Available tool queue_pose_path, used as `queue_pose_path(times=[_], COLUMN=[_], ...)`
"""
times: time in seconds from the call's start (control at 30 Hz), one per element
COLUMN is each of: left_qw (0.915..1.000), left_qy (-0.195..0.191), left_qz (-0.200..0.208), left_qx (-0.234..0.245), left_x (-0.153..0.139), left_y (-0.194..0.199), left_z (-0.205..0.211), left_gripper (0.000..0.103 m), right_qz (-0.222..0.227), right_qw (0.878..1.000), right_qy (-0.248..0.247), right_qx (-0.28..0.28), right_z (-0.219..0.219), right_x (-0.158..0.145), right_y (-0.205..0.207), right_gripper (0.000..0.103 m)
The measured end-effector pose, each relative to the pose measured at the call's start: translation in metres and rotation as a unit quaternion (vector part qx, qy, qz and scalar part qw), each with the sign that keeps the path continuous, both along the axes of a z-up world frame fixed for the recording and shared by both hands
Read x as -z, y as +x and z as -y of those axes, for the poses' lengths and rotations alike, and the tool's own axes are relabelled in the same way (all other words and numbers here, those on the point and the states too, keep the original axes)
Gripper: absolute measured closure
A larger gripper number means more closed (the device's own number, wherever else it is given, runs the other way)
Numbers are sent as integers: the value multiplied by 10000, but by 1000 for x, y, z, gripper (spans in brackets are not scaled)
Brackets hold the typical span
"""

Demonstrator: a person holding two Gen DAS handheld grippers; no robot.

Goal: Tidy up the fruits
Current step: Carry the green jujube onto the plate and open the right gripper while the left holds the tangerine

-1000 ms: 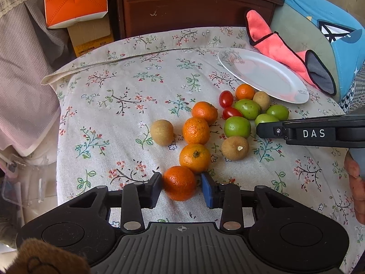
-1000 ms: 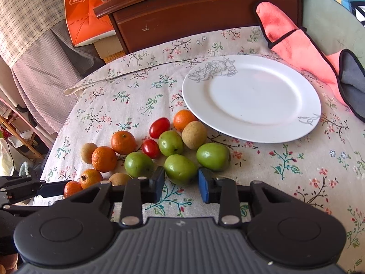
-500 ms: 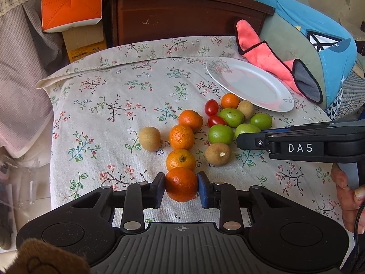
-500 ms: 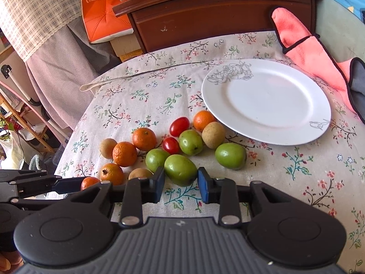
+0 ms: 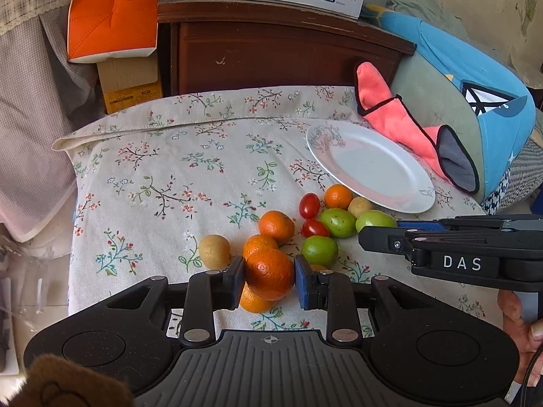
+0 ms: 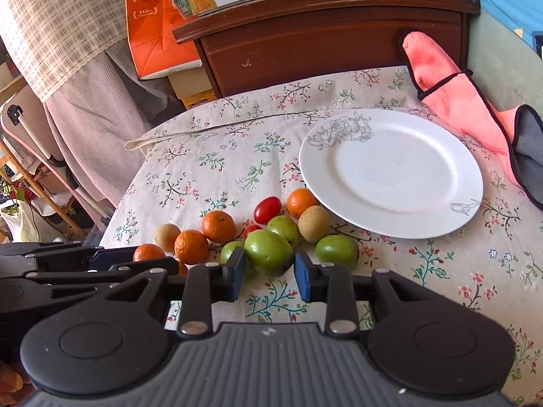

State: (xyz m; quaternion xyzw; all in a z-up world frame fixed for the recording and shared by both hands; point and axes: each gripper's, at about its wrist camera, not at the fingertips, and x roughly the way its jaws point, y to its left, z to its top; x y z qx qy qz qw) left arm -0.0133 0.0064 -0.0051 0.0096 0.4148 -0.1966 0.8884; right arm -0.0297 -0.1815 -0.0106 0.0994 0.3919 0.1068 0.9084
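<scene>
Both fruits risen off floral-cloth tabletop (image 5: 163,183) since earlier: left gripper (image 5: 269,279) fingers clamp round orange mandarin (image 5: 269,273), right gripper (image 6: 269,268) fingers clamp smooth green fruit (image 6: 268,251); lift step, next carry each to white round plate (image 6: 390,173), release gently

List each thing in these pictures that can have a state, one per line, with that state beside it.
Left claw: shut on an orange.
Right claw: shut on a green fruit.
Plate: empty, on the cloth.
Other fruits: loose on the cloth.
</scene>
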Motion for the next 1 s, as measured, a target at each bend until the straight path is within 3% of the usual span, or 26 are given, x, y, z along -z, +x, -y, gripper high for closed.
queue_pose_path(times=[0.33, 1.0], left_qw=[9993, 9948], left_qy=[-331, -987], left_qz=[14, -176], left_qx=[176, 169], left_x=[-11, 8], left_y=[27, 93], left_z=[28, 76], left_gripper=[75, 75], right_qz=[-20, -229], right_qw=[9990, 9939], right_qy=[186, 228], right_qx=[403, 1059], right_z=[29, 83], right_x=[-7, 4], right_y=[11, 59], right_gripper=[72, 72])
